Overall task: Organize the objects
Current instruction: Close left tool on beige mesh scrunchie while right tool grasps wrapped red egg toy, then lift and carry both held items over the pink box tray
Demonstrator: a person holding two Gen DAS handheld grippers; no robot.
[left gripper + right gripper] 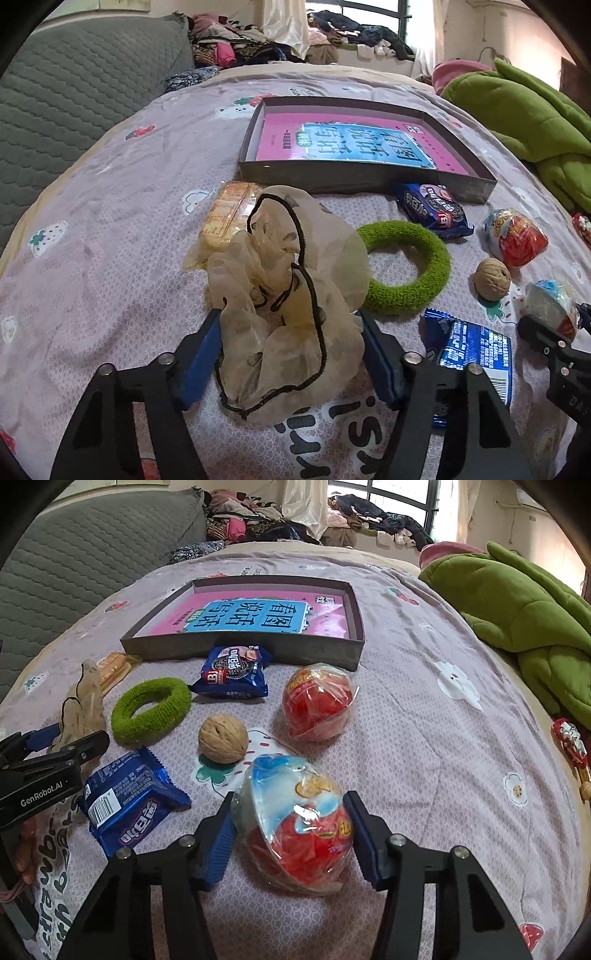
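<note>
on a bed covered with a lilac printed sheet [110,221], the left gripper [288,332] is clamped on a beige gauzy scrunchie [288,295] edged with black cord, bunched between its blue pads at the lower centre of the left wrist view. in the right wrist view, the right gripper [291,819] grasps a wrapped egg-shaped toy [295,823], blue on top and red below, at the lower centre of the frame. a second wrapped egg toy [317,701] lies at mid-frame, with a walnut [222,744] to its lower left. a fuzzy green ring [151,709] sits left of centre, near a blue cookie packet [234,672] that lies just in front of a shallow grey box [236,651]. the box, in the upper centre, contains a pink and blue book [251,616]. another blue cookie packet [129,797] lies at lower left, and a pack of pale biscuits [225,218] rests behind the scrunchie in the left wrist view. a green blanket [517,609] fills the upper right.
</note>
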